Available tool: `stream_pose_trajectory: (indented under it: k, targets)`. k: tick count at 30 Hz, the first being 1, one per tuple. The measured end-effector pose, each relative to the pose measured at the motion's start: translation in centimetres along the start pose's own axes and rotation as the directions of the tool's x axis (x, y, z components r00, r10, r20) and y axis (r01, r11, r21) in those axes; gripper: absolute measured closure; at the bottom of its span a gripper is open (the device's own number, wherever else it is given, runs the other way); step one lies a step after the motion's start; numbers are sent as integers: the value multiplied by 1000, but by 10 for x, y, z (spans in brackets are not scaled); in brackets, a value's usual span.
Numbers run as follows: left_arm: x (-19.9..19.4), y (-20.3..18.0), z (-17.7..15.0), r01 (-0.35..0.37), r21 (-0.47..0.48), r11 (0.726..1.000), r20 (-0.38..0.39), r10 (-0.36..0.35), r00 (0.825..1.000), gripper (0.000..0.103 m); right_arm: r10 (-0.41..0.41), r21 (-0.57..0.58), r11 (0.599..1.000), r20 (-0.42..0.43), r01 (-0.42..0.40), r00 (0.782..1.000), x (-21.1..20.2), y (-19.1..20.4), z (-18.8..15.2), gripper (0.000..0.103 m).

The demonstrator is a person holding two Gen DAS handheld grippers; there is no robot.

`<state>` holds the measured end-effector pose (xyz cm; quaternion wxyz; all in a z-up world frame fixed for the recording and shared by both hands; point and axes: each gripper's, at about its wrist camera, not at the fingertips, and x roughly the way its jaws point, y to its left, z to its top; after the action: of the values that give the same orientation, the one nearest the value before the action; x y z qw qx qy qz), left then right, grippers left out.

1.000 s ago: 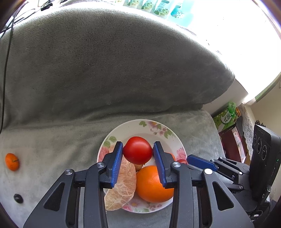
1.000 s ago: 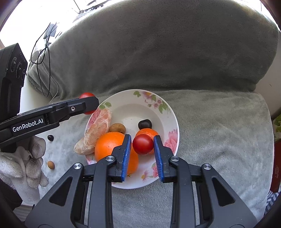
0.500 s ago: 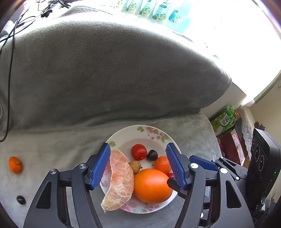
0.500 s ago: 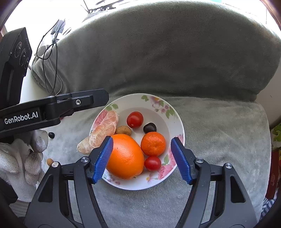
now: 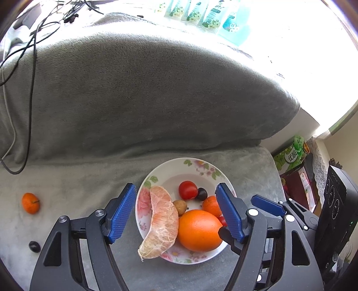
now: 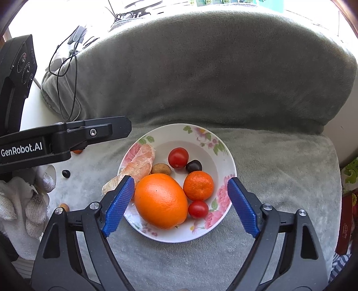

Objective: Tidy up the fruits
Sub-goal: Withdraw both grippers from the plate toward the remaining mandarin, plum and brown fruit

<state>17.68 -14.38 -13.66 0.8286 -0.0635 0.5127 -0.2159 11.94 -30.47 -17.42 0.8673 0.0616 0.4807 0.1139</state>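
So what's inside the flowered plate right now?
The plate holds a big orange, mandarin, two tomatoes, a peeled citrus wedge, a brown fruit and a dark one. Anything beneath them is hidden.

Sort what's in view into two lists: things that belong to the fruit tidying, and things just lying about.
Job: floral plate, big orange, mandarin, peeled segment, two red tomatoes, stray mandarin, dark fruit on the blanket.

Lying about: cables, sachets, green carton.
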Motion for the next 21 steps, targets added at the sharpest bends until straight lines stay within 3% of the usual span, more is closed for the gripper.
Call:
stream_pose_trajectory:
  k: [21]
  targets:
    - [-56,38,-21,-77,-41,996,70,80,994,29,29,-6,1000,29,-29,999,-9,33,5,15]
